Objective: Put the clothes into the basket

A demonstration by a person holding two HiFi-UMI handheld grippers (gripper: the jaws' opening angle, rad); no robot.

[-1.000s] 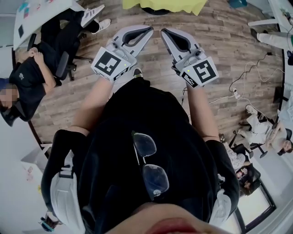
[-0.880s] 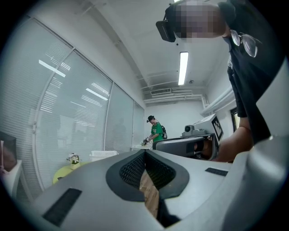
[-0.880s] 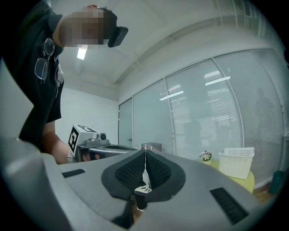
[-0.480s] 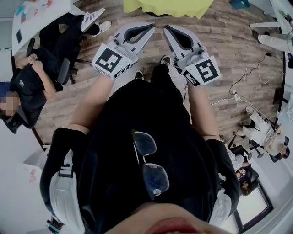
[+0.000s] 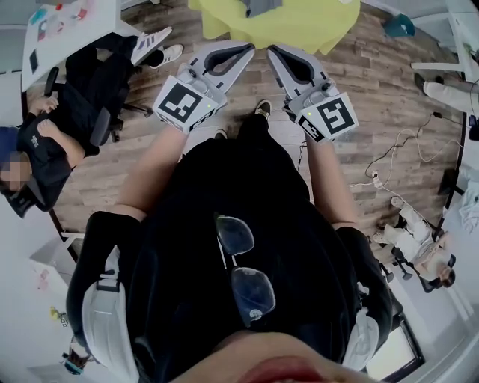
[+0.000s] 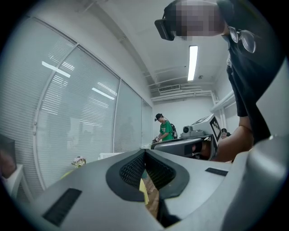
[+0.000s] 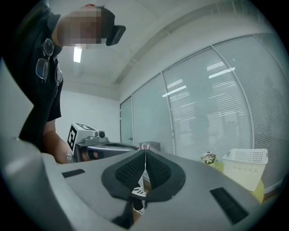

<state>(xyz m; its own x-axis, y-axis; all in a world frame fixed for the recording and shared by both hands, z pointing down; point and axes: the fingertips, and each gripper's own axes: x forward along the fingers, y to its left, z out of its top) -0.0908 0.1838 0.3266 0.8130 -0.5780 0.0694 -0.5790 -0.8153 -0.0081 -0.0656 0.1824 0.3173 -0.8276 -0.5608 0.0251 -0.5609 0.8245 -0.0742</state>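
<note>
In the head view I hold both grippers out in front of me over a wooden floor. My left gripper (image 5: 245, 48) and my right gripper (image 5: 269, 49) are both shut, tips touching, with nothing between them. A yellow-covered table (image 5: 299, 26) lies just ahead of them, with a grey item (image 5: 262, 6) at its far edge that is too cut off to identify. The right gripper (image 7: 145, 151) view shows a white slatted basket (image 7: 247, 168) on that yellow surface at the right. In the left gripper (image 6: 145, 151) view the jaws meet at the tip, with floor below.
A person sits in a black office chair (image 5: 105, 112) at the left beside a white desk (image 5: 67, 22). Cables and a power strip (image 5: 382, 153) trail across the floor at the right. More people sit at the far right (image 5: 419, 243). Glass walls with blinds (image 7: 212, 103) stand behind the basket.
The yellow table has come further into view at the top as I step forward. Both grippers stay shut and keep their places in front of me.
</note>
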